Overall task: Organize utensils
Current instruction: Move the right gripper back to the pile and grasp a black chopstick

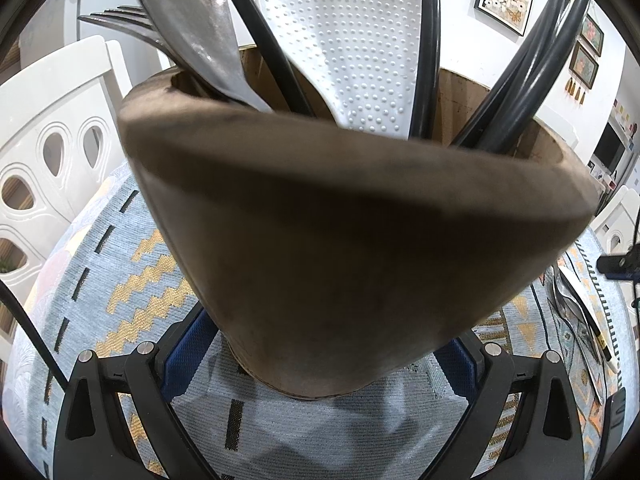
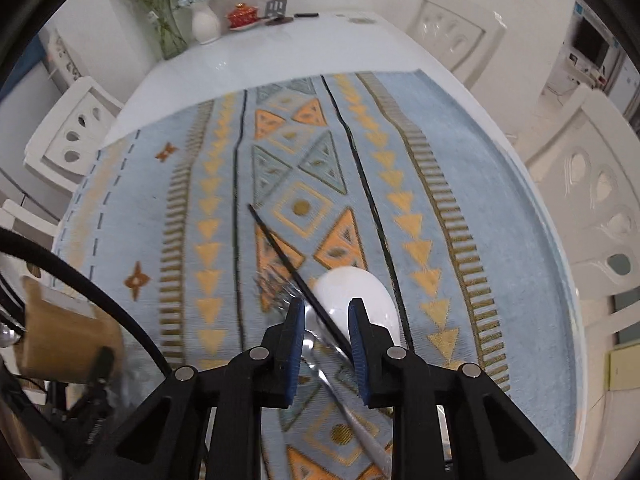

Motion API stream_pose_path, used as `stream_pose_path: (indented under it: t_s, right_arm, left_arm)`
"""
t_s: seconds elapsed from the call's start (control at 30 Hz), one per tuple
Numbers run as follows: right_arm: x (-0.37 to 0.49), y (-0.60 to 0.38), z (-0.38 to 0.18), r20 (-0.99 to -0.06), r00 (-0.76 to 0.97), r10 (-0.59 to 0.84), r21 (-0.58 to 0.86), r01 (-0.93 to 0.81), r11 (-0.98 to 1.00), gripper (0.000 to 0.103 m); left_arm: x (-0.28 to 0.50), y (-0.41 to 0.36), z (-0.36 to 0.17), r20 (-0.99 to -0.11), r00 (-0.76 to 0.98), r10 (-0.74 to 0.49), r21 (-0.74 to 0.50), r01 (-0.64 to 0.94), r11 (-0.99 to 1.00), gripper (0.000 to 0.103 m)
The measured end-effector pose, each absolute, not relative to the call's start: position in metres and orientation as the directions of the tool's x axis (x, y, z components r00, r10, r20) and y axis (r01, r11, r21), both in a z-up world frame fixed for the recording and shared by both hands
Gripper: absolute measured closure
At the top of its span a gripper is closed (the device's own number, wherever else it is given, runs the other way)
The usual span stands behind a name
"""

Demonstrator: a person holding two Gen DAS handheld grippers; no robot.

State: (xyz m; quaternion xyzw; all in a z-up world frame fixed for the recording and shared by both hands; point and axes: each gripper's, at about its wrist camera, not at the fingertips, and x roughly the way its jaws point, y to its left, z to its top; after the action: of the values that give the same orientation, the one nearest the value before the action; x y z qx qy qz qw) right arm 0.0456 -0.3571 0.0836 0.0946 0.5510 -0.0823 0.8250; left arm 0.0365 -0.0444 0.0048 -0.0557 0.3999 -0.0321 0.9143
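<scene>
My left gripper (image 1: 320, 360) is shut on a brown wooden utensil holder (image 1: 340, 240), its blue pads (image 1: 188, 360) pressing the base from both sides. In the holder stand a white dotted rice paddle (image 1: 352, 40), a metal spoon (image 1: 192, 28), a fork (image 1: 116, 20) and several black handles (image 1: 520, 80). My right gripper (image 2: 327, 305) points down over the patterned cloth with its jaws a little apart. Under it lie a black chopstick (image 2: 280, 248), a metal fork (image 2: 276, 284) and a white spoon (image 2: 352, 292). The chopstick and the fork's handle run between the fingers, and neither pad presses on them.
White chairs (image 2: 592, 184) ring the table. At its far end stand a white vase (image 2: 205, 24) with flowers, a red lidded bowl (image 2: 242, 16) and a black spatula (image 2: 276, 8). More utensils (image 1: 576, 312) lie to the right of the holder. The blue cloth (image 2: 180, 208) covers the near half.
</scene>
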Motion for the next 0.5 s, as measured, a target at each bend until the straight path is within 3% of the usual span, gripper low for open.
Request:
stream_pose_path:
  t_s: [0.5]
  right_arm:
    - [0.074,-0.347,0.043,-0.940,0.341,-0.011,0.039,0.142,0.989,0.083]
  left_arm:
    - [0.036,-0.045,0.004,-0.730,0.675,-0.102,-0.128,0.012,0.992,0.004]
